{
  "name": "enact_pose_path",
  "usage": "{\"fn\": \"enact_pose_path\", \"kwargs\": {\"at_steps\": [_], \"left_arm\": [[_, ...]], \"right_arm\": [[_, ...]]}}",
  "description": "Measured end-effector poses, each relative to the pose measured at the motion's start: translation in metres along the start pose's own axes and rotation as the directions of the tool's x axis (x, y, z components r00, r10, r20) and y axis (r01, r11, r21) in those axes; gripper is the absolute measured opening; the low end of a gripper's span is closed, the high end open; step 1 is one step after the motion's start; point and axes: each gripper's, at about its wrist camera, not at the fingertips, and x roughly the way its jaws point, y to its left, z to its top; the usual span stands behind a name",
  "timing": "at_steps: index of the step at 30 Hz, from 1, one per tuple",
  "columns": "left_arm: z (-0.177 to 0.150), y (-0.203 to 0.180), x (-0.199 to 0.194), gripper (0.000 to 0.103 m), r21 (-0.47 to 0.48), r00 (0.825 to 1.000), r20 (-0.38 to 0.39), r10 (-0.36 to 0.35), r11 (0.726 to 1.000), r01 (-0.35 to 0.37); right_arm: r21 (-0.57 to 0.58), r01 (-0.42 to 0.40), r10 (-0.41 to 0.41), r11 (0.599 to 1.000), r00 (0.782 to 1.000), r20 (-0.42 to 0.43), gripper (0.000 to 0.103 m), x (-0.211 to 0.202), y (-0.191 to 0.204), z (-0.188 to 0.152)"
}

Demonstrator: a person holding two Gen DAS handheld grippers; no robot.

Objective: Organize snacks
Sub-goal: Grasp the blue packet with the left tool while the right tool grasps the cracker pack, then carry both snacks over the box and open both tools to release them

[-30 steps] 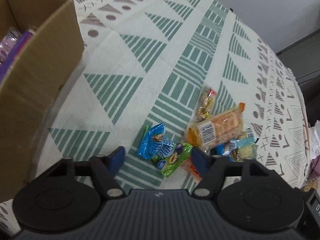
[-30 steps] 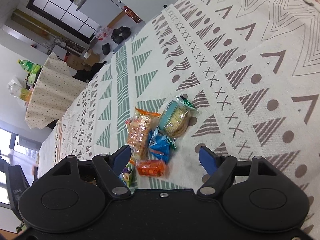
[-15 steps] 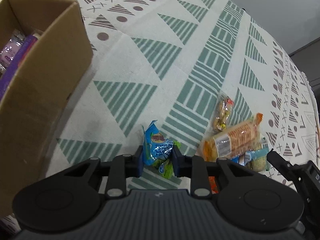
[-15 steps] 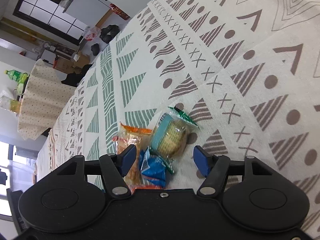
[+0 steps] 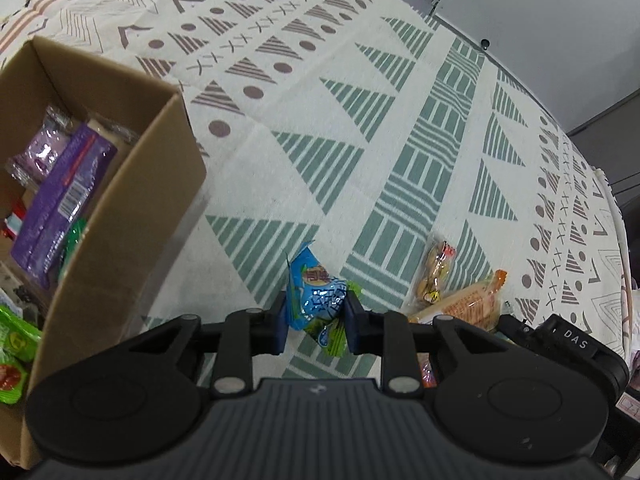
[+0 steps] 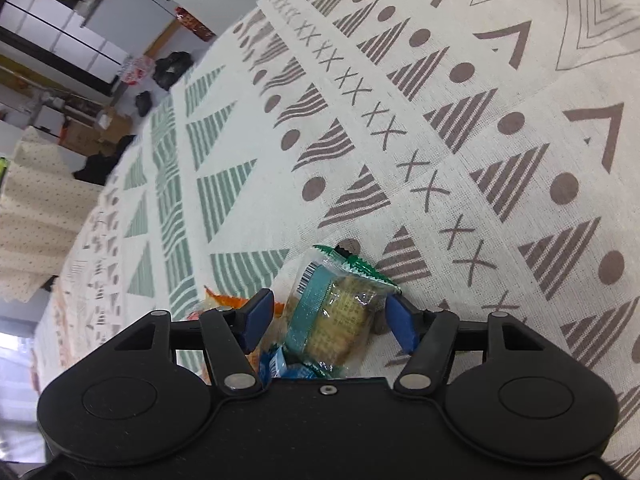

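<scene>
Blue foil crinkles between the fingers of the left gripper, which is clamped tight on a small blue packet with a green packet pinched in alongside it, both just above the patterned tablecloth. To its left stands the cardboard box, open on top, with a purple packet and other snacks already inside. To the right, a peanut bag and an orange cracker pack lie on the cloth.

The right gripper has just been closing: its jaws straddle a clear-wrapped cracker pack with a teal band. The right finger sits at the wrapper's edge, the left finger stands just off it, so the pack is between the jaws but not yet squeezed. A blue packet lies just beneath that pack, close to the gripper body.
</scene>
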Motion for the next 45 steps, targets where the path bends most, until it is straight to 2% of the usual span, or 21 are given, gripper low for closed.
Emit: {"fn": "enact_pose_path", "kwargs": {"at_steps": [2,4,6,13,17,33,45], "left_arm": [[0.001,0.0,-0.004,0.027,0.004,1.0,0.001,-0.005,1.0,0.005],[0.0,0.001,-0.009,0.027,0.01,1.0,0.003,-0.014,1.0,0.014],[0.0,0.004,-0.014,0.027,0.012,1.0,0.004,-0.021,1.0,0.021],[-0.002,0.015,-0.034,0.027,0.017,0.998,0.014,-0.064,0.998,0.064],[-0.003,0.027,-0.049,0.027,0.013,0.996,0.029,-0.086,0.996,0.086],[0.01,0.1,-0.112,0.027,-0.034,0.986,0.119,-0.115,0.992,0.12],[0.025,0.163,-0.138,0.027,-0.108,0.983,0.159,-0.092,0.988,0.11]], "right_arm": [[-0.032,0.053,-0.053,0.998,0.999,0.003,0.048,0.001,0.007,-0.001],[-0.034,0.053,-0.053,0.998,0.999,-0.004,0.041,-0.001,0.009,-0.001],[-0.025,0.06,-0.061,0.998,0.998,-0.011,0.04,-0.006,0.008,-0.002],[0.022,0.037,-0.037,0.999,0.999,0.013,0.039,-0.041,-0.001,-0.013],[0.012,0.019,-0.019,1.0,0.999,0.04,0.039,-0.06,0.009,-0.022],[-0.113,-0.1,0.109,0.989,0.991,0.082,0.039,-0.108,0.098,-0.07],[-0.197,-0.156,0.169,0.968,0.984,0.048,0.039,-0.105,0.158,-0.111]]}}
